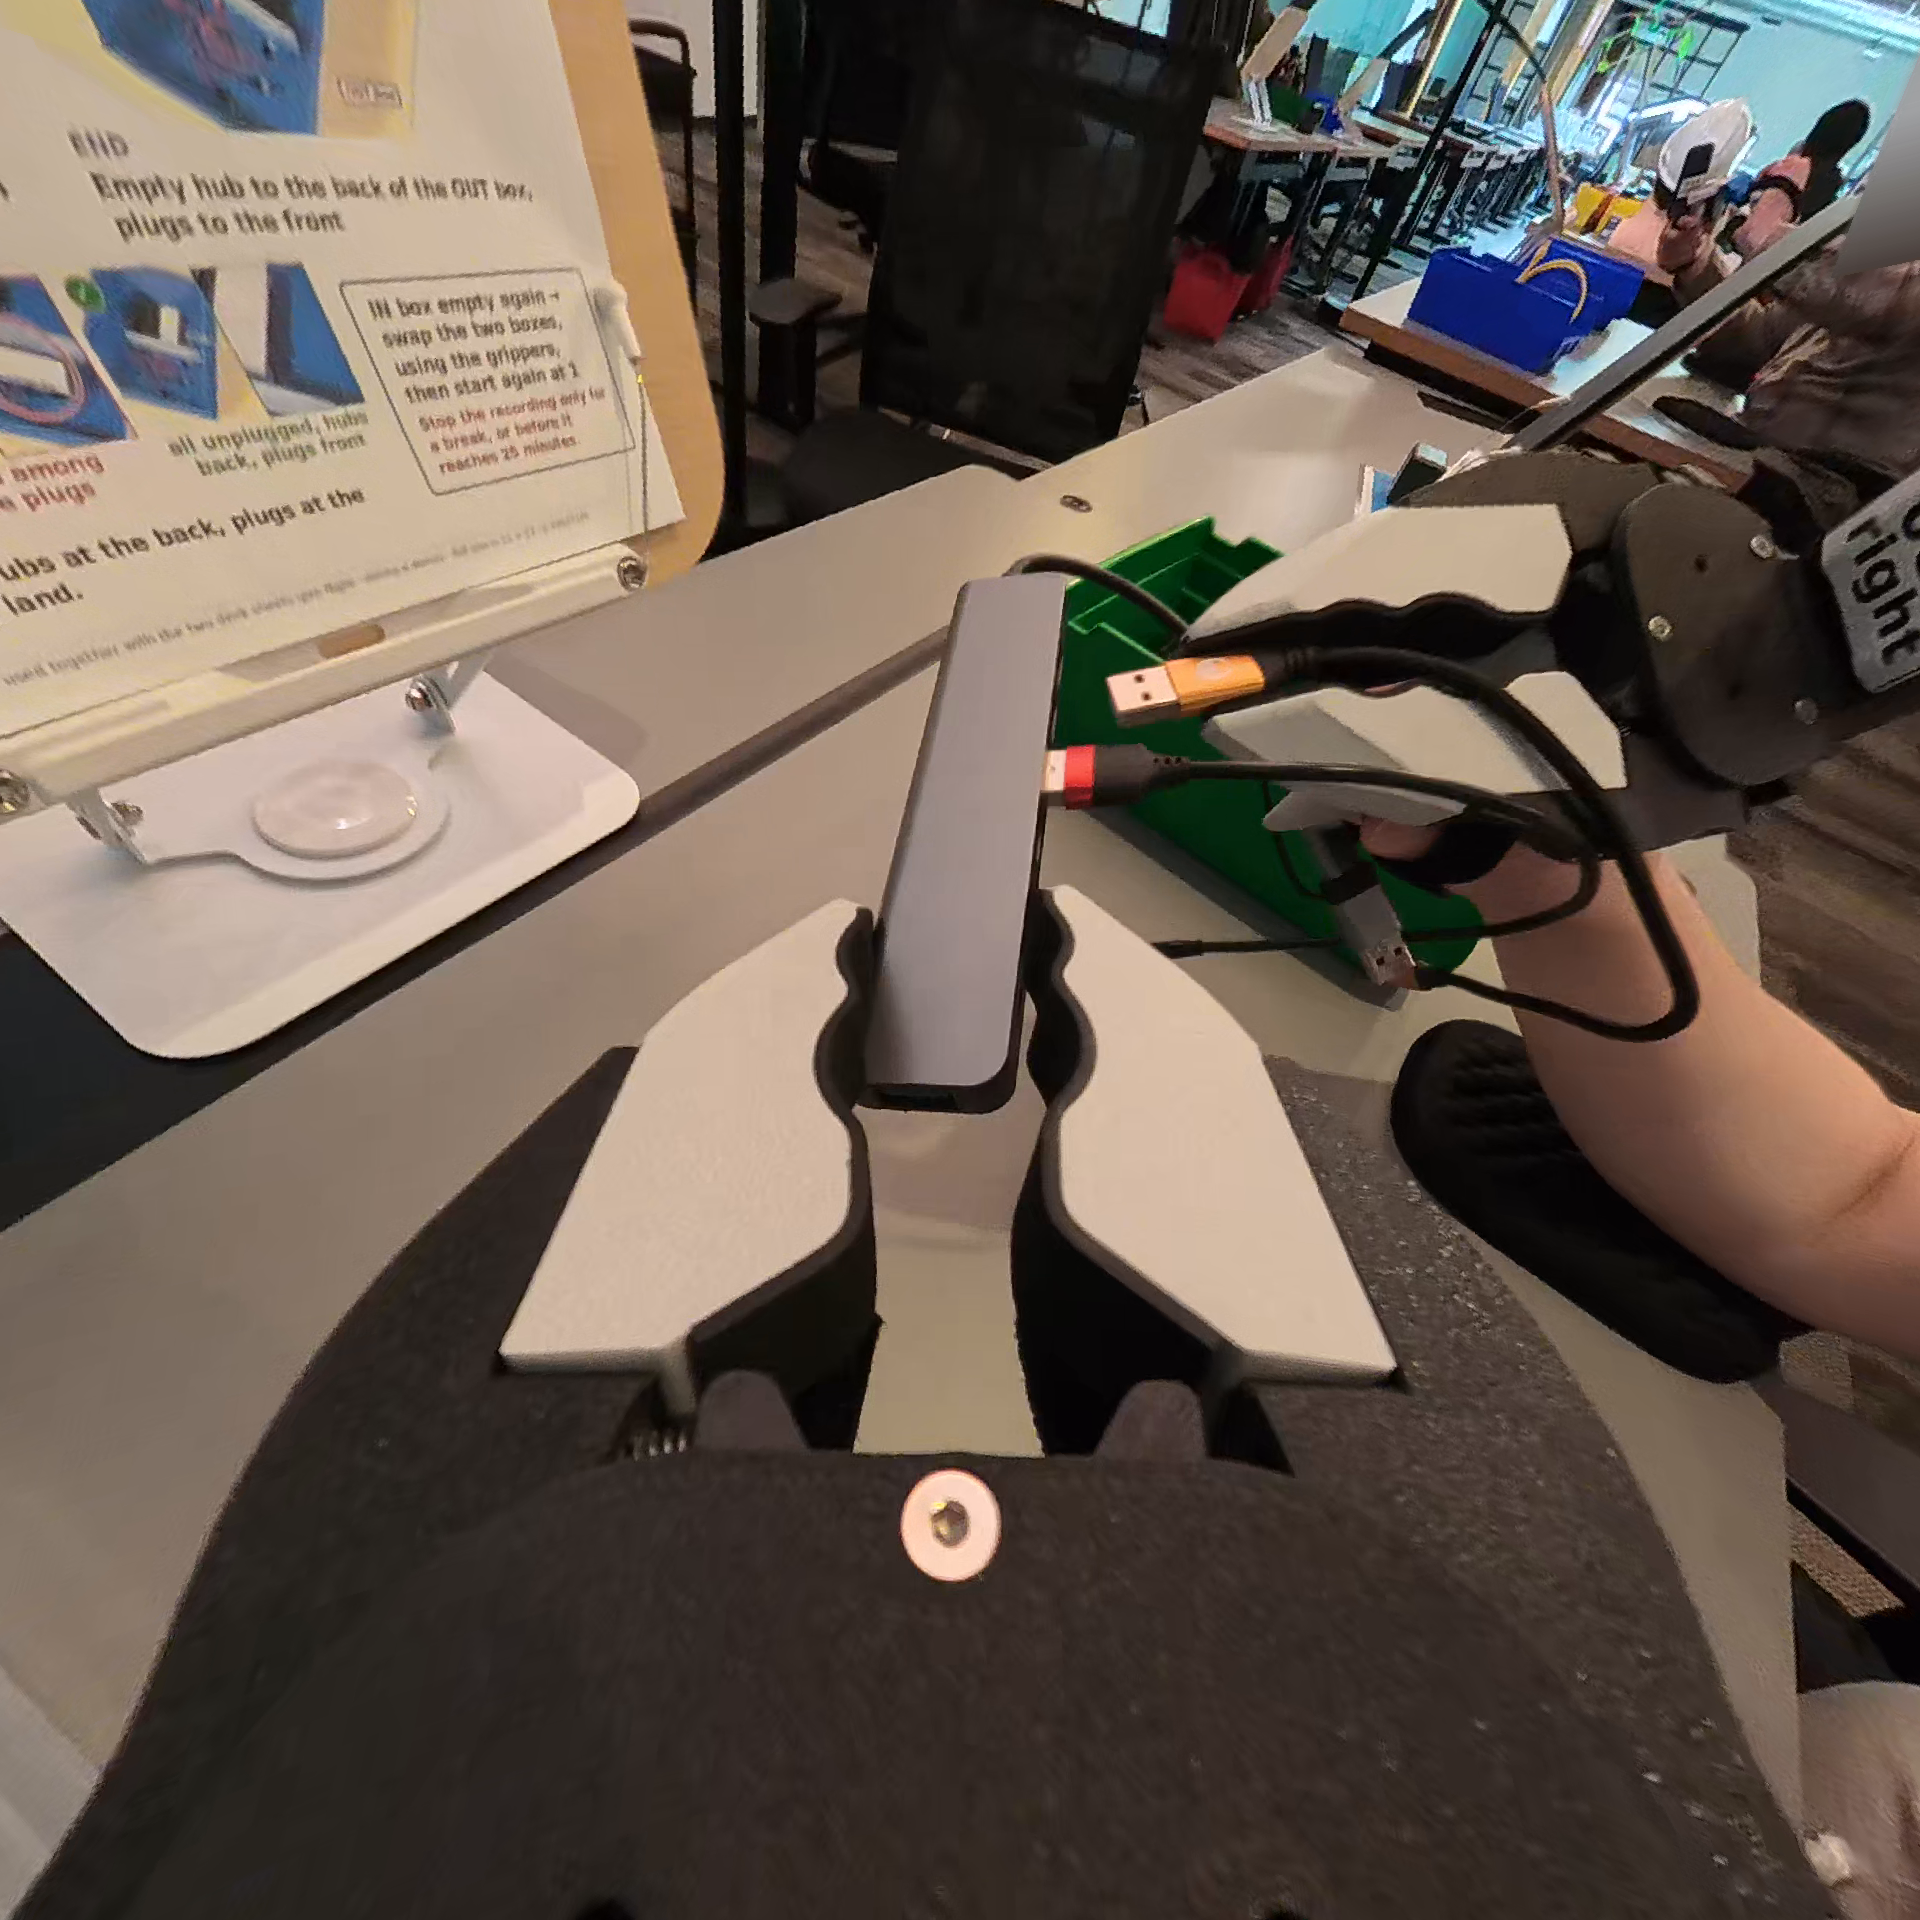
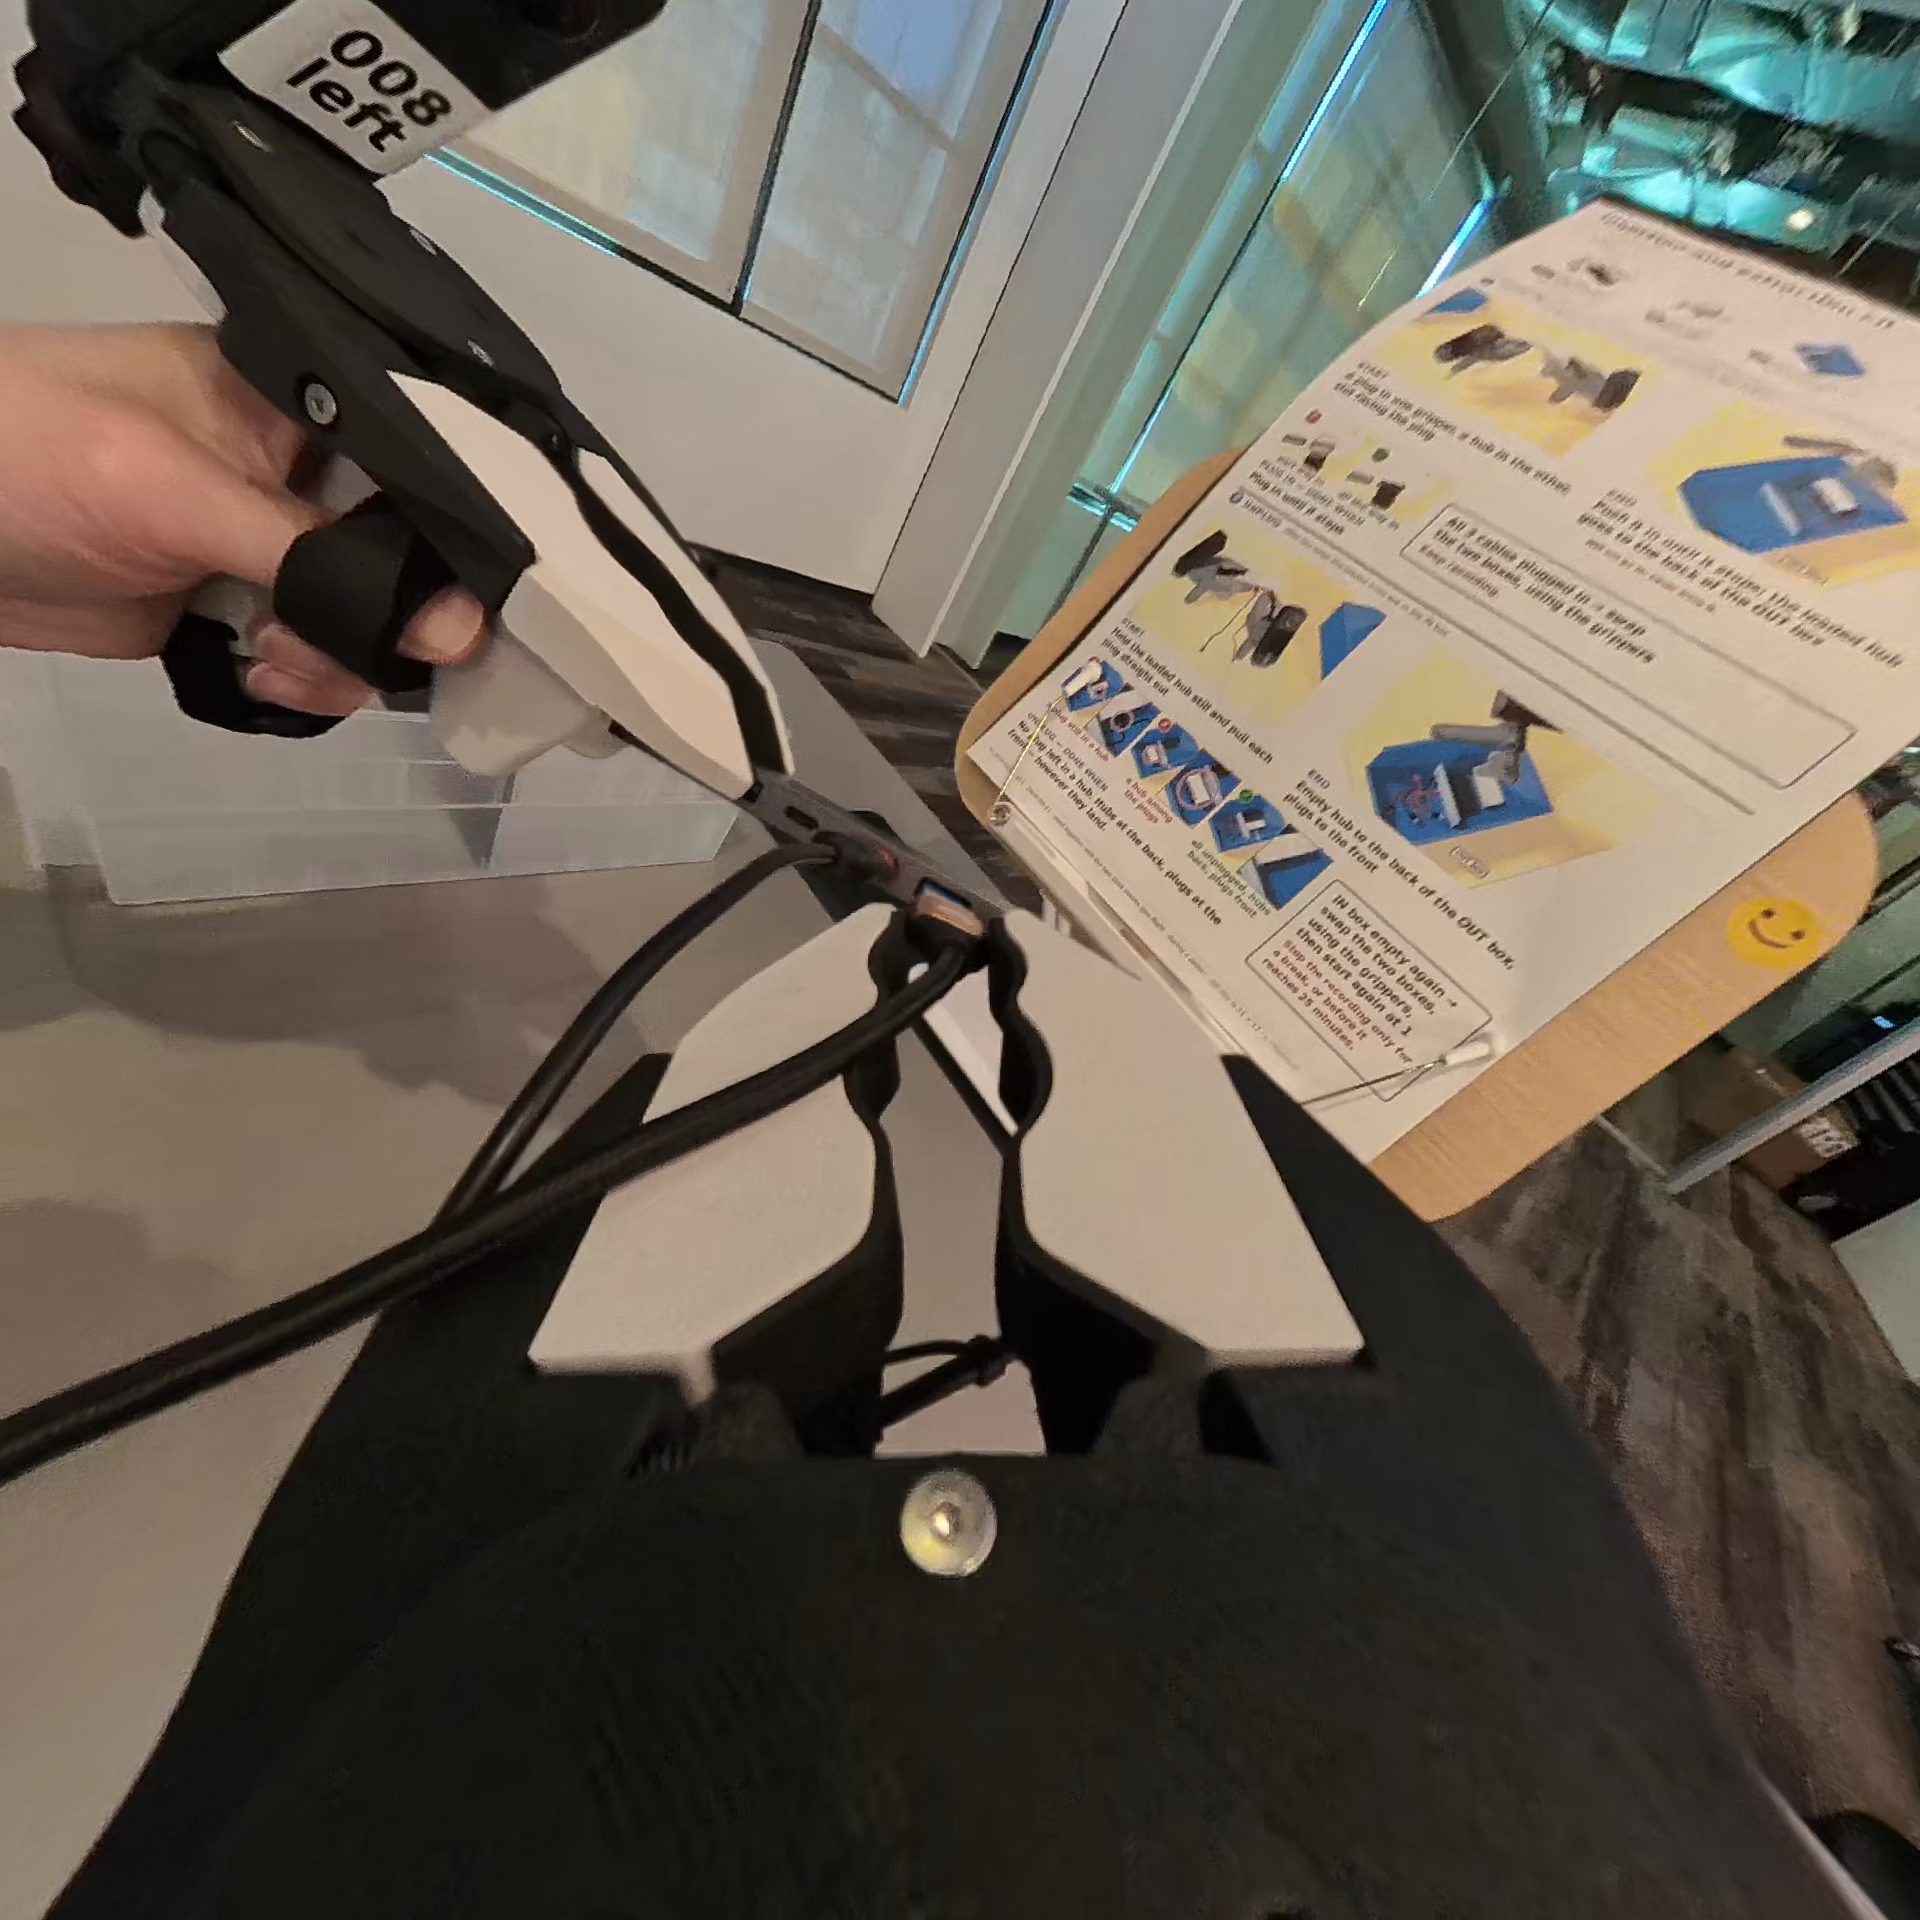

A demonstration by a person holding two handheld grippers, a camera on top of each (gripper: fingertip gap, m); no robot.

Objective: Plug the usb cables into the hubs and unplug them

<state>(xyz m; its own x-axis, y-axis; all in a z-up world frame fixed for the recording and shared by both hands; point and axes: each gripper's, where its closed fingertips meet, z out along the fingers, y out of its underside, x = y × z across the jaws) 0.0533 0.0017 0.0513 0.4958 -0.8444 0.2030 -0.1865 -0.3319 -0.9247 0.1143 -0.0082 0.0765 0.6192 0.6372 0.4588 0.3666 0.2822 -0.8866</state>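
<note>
Left gripper (image 1: 951, 940) clamps the grey hub (image 1: 971, 821) by its near end, lifted above the table (image 1: 727, 665) with ports facing right for access. Right gripper (image 1: 1195, 681) pinches the orange plug (image 1: 1184, 698), just short of a port; the red plug (image 1: 1086, 777) is already seated.

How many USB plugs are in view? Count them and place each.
3. The orange-sleeved metal USB plug is clamped in the right gripper; the red-collared plug sits in the slim grey hub; a grey plug dangles below. Others may be hidden.
</note>
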